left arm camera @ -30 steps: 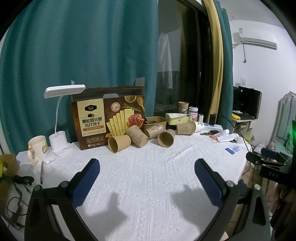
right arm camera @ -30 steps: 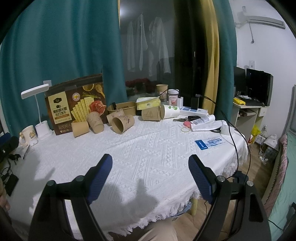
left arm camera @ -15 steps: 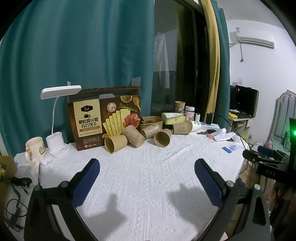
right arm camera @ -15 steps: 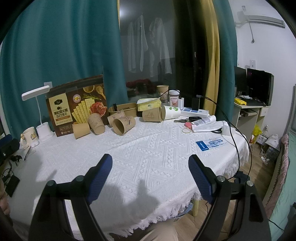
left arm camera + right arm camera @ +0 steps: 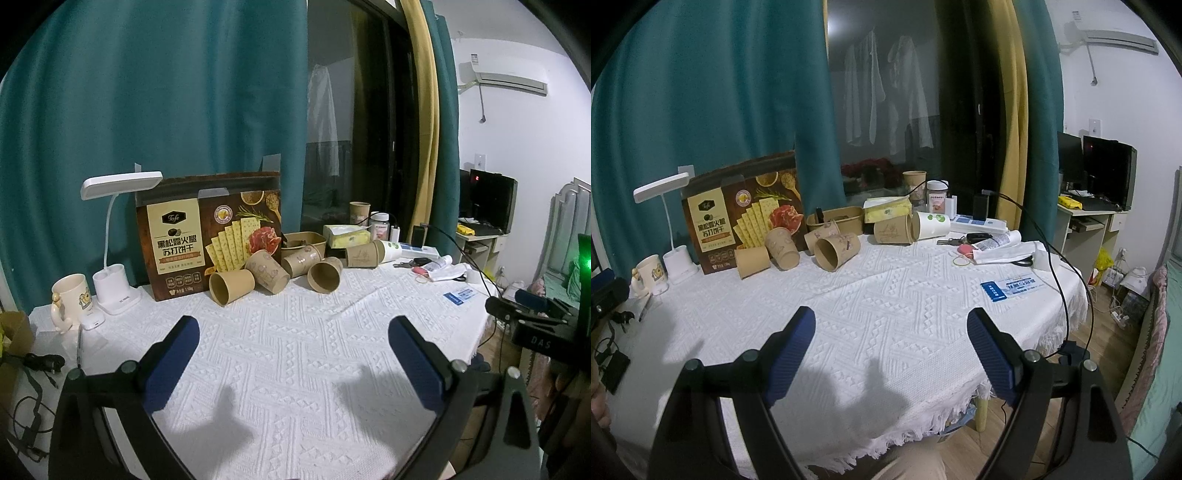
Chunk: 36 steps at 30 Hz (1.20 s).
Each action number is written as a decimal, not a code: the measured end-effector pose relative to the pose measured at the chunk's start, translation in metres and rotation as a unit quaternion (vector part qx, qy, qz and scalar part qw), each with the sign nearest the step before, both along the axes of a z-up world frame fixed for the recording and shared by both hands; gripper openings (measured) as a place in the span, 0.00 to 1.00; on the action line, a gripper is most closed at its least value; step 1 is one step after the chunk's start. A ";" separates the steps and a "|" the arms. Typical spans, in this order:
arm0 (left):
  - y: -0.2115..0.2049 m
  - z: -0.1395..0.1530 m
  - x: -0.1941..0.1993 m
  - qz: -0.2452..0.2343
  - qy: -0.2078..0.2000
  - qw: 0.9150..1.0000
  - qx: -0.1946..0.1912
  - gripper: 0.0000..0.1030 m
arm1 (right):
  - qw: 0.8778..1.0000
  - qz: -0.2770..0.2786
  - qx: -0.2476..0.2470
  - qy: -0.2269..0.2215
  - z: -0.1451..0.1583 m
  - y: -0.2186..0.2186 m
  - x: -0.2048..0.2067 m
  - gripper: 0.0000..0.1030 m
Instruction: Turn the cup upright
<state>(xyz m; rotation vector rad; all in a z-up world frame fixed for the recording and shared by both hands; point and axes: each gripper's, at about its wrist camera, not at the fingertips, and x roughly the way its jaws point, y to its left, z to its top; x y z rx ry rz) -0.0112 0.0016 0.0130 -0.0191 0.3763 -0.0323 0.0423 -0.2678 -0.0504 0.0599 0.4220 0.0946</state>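
Observation:
Several brown paper cups lie on their sides at the back of the white tablecloth (image 5: pixel 295 362): one at the left (image 5: pixel 232 287), one leaning next to it (image 5: pixel 266 271), one with its mouth toward me (image 5: pixel 325 274) and one further right (image 5: pixel 364 254). They also show in the right wrist view, among them a cup (image 5: pixel 836 251) and a white cup (image 5: pixel 931 224). My left gripper (image 5: pixel 293 345) is open and empty, well short of the cups. My right gripper (image 5: pixel 891 338) is open and empty above the table's front part.
A cracker box (image 5: pixel 208 236), a white desk lamp (image 5: pixel 114 236) and a mug (image 5: pixel 70 301) stand at the back left. A paper bowl (image 5: pixel 304 242), tissue pack (image 5: pixel 347 236) and jar (image 5: pixel 380 225) stand behind the cups. Keys, papers and cables (image 5: pixel 993 245) lie right.
Both grippers have drawn back and risen a little, so the cups look slightly farther off. Both stay open. Nothing on the table has moved.

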 end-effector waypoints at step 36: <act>-0.030 -0.038 0.149 -0.089 0.122 0.987 0.062 1.00 | 0.994 0.017 0.026 0.106 -0.048 -0.021 0.144 0.80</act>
